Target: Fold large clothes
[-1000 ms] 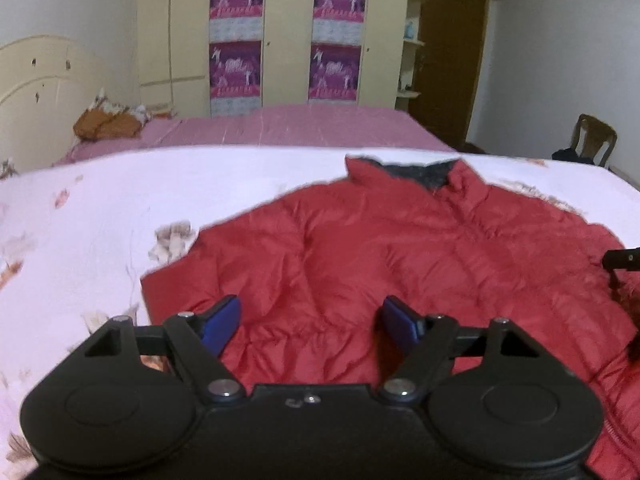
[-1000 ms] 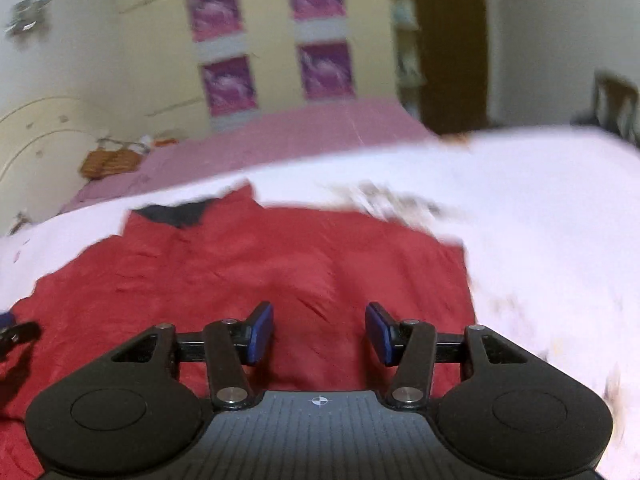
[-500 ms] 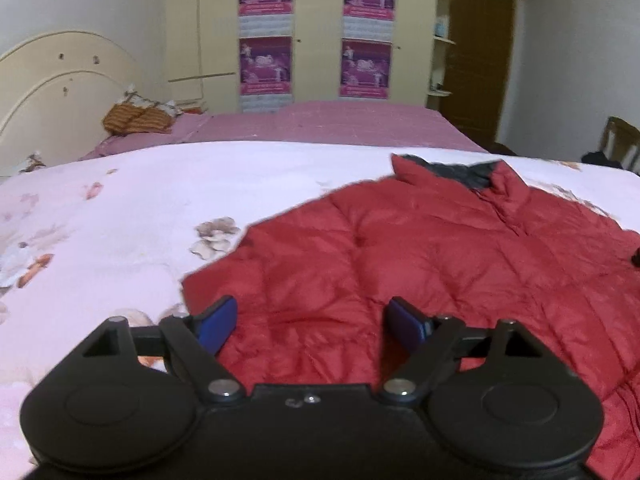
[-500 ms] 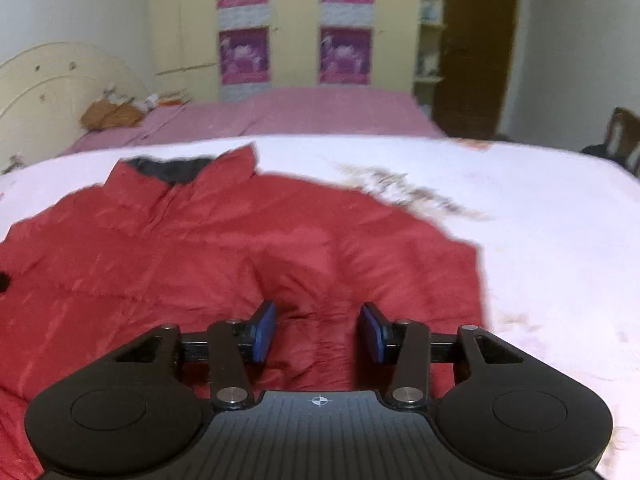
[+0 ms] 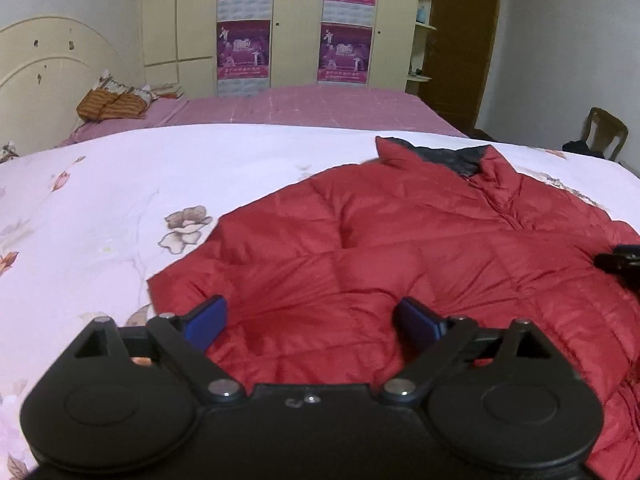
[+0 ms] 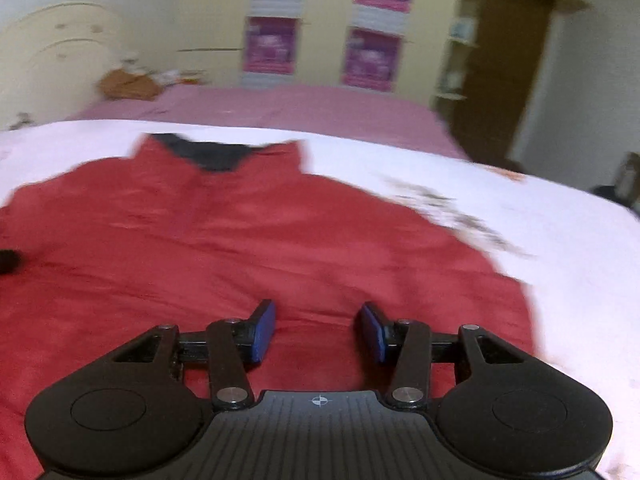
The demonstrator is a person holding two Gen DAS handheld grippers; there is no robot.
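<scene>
Over toward the left side of the bed (image 5: 100, 208), covered by a pale floral quilt, the left tool (image 5: 310, 322) hangs just above the near left corner of the red puffer jacket (image 5: 400, 248); its jaws are spreading wider at this moment and nothing is pinched between them, only red fabric lying beneath the gap. The jacket lies spread flat across the middle of the bed, its dark-lined collar (image 5: 452, 158) pointing at the far edge. It looks light and soft, puffy with trapped air, and its shiny shell is probably slippery, so I would expect it to spring back from a fold and slide out of a shallow pinch. The hem corners and the quilted seams look like the best places to take hold, gathering a good bite of padding. Further right, the right tool (image 6: 318, 330) hovers over the jacket's near right part with its jaws partly apart and released, holding nothing. No containers appear anywhere on the bed.
</scene>
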